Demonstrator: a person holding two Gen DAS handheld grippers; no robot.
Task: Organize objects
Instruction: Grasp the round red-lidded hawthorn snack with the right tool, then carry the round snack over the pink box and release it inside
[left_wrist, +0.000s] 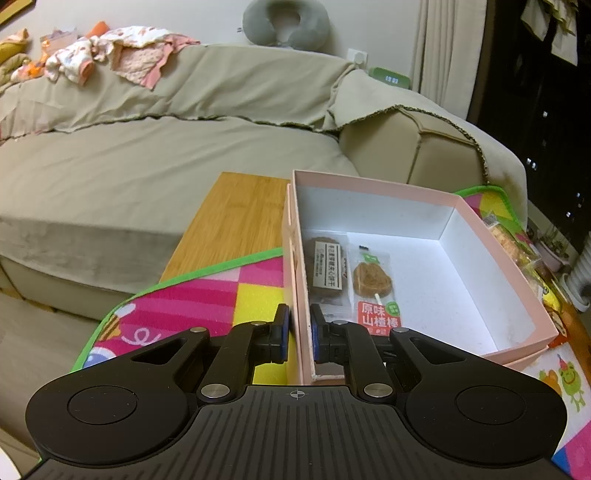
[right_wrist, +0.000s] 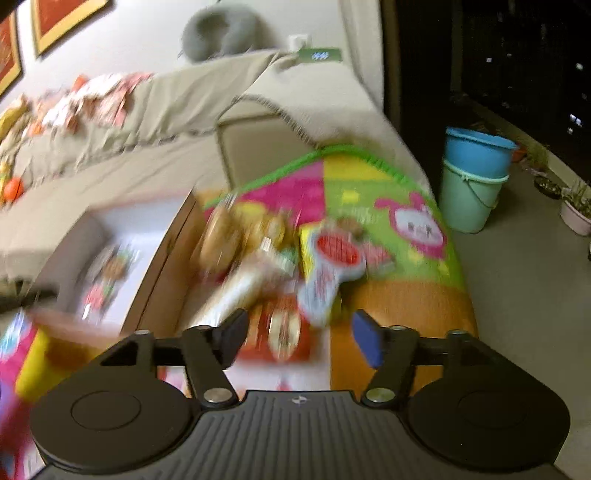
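A pink box (left_wrist: 491, 254) with a white inside stands on a colourful play mat (left_wrist: 207, 295). My left gripper (left_wrist: 300, 332) is shut on the box's near left wall. Inside the box lie a dark biscuit packet (left_wrist: 327, 271) and a hawthorn lollipop packet (left_wrist: 373, 288). In the blurred right wrist view, my right gripper (right_wrist: 300, 338) is open and empty above a pile of snack packets (right_wrist: 273, 258) on the mat, with a red packet (right_wrist: 284, 336) between its fingers. The box (right_wrist: 107, 251) shows at its left.
A beige covered sofa (left_wrist: 166, 147) with clothes (left_wrist: 103, 51) stands behind the wooden table (left_wrist: 236, 218). More snack packets (left_wrist: 506, 240) lie right of the box. Two stacked buckets (right_wrist: 476, 173) and potted plants (right_wrist: 576, 210) stand on the floor at the right.
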